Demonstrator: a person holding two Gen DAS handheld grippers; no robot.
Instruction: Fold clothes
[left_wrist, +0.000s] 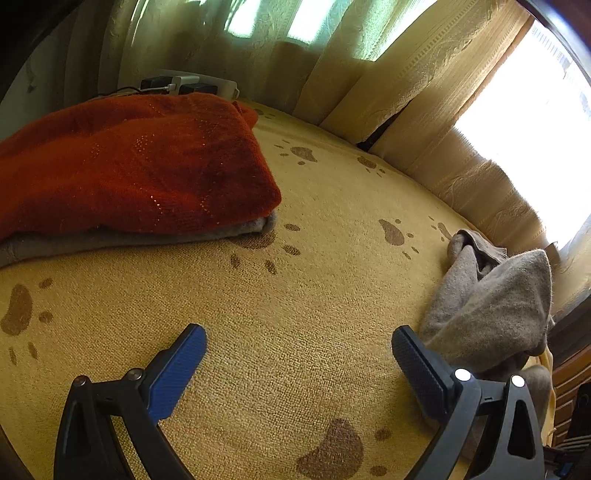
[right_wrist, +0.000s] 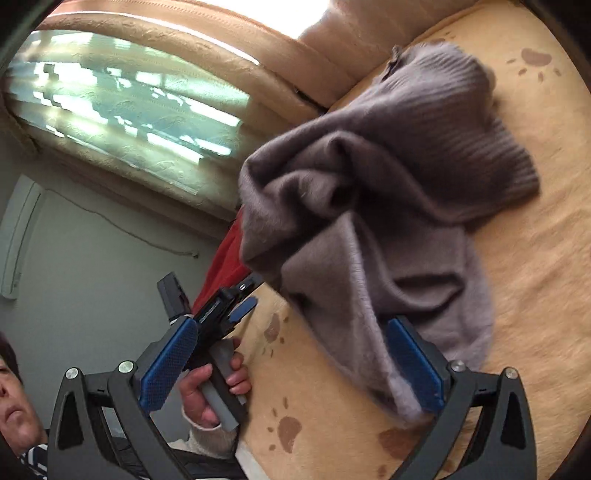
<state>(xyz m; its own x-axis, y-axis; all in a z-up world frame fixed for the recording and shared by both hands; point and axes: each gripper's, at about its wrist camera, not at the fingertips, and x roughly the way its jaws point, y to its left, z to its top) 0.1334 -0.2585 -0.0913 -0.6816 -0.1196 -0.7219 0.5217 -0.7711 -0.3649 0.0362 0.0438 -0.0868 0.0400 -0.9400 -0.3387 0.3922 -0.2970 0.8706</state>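
Folded pile: a red sweater (left_wrist: 129, 162) is seen laid flat on a grey garment (left_wrist: 110, 238), upper left of the left wrist view; these two are judged done.
Left gripper (left_wrist: 299, 350): spread wide, nothing held, low centre over the yellow blanket (left_wrist: 295, 295).
Crumpled grey sweater (right_wrist: 388, 206): bunched, unfolded, centre right of the right wrist view; folding is left.
Right gripper (right_wrist: 291, 362): spread wide, nothing gripped, its right finger (right_wrist: 413, 365) beside the sweater's lower edge.
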